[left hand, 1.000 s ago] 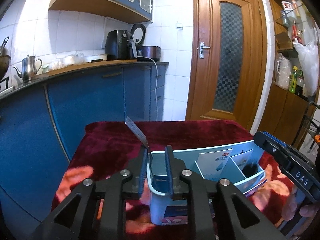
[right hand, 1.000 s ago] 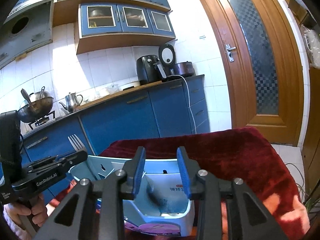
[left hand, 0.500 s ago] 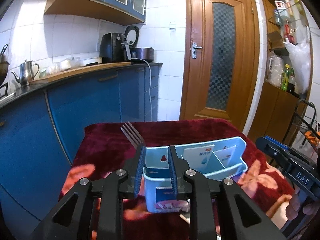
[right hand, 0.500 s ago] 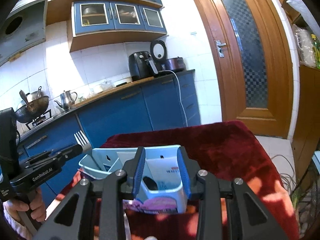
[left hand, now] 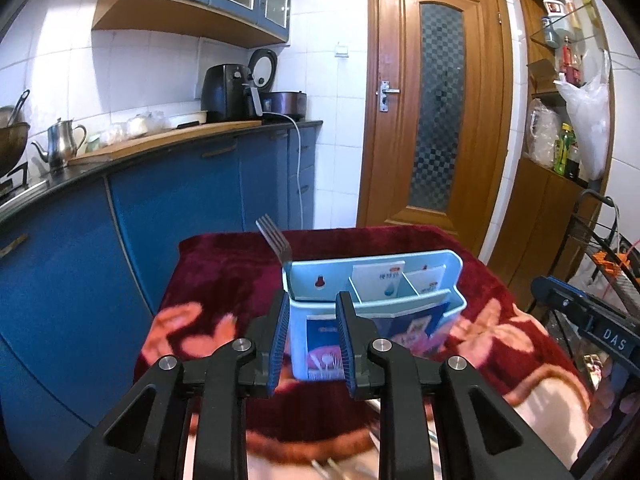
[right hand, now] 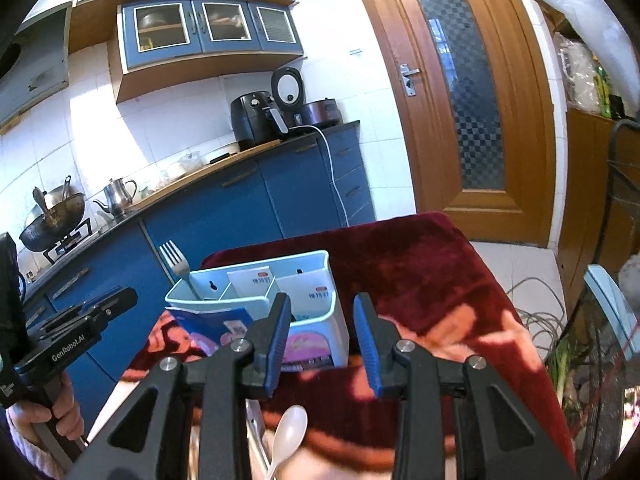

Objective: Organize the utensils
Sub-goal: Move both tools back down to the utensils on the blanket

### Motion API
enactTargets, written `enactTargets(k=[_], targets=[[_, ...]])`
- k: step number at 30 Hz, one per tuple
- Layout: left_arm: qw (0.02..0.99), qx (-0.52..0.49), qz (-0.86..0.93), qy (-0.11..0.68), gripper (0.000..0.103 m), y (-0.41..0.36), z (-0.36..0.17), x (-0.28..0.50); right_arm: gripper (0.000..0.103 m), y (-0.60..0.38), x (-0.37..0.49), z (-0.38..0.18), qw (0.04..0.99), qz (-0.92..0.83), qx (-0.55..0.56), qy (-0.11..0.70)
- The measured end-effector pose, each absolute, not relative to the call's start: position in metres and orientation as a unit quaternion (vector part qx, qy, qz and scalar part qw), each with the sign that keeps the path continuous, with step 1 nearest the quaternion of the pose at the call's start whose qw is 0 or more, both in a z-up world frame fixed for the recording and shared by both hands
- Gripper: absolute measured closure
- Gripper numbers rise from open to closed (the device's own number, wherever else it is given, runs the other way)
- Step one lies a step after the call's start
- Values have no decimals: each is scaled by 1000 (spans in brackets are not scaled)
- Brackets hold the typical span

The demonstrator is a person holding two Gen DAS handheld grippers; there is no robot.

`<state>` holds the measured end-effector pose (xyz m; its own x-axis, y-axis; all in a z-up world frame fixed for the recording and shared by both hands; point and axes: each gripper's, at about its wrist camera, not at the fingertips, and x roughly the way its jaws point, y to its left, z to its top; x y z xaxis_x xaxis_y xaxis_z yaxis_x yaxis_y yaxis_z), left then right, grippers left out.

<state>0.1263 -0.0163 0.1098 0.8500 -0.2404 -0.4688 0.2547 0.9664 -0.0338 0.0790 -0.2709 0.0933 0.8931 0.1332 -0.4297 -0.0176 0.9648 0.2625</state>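
Light-blue utensil caddy point(left hand: 372, 300) is standing upright on the dark-red flowered blanket point(left hand: 224, 280) covering the table, its three compartments open to the top. A metal fork point(left hand: 275, 240) is standing in the caddy's left end compartment, tines up and leaning away toward the blue kitchen cabinets point(left hand: 180, 200); in the right wrist view the same fork point(right hand: 176, 262) is rising from the far-left corner of the caddy point(right hand: 256, 304).

The left gripper point(left hand: 313, 338) is hovering in front of the caddy with its blue-padded jaws parted and nothing between them; one second earlier it was pressed up against the caddy's near wall with the fork at its fingertips, so it has been drawing back and the fork is now standing free. The right gripper point(right hand: 323, 340) is likewise holding its jaws apart and empty, and it too has been retreating: the caddy, formerly filling the gap between its fingers, is now sitting farther off.

A white spoon point(right hand: 289, 432) is lying on the table below the right gripper, newly in view. The other gripper's body is showing at each frame's edge.
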Motion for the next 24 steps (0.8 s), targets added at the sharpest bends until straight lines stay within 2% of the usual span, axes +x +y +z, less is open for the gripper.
enactTargets(k=[24], targets=[[934, -6, -115, 338, 79, 5, 62, 69, 64, -283, 4, 42, 946, 15, 153, 287]])
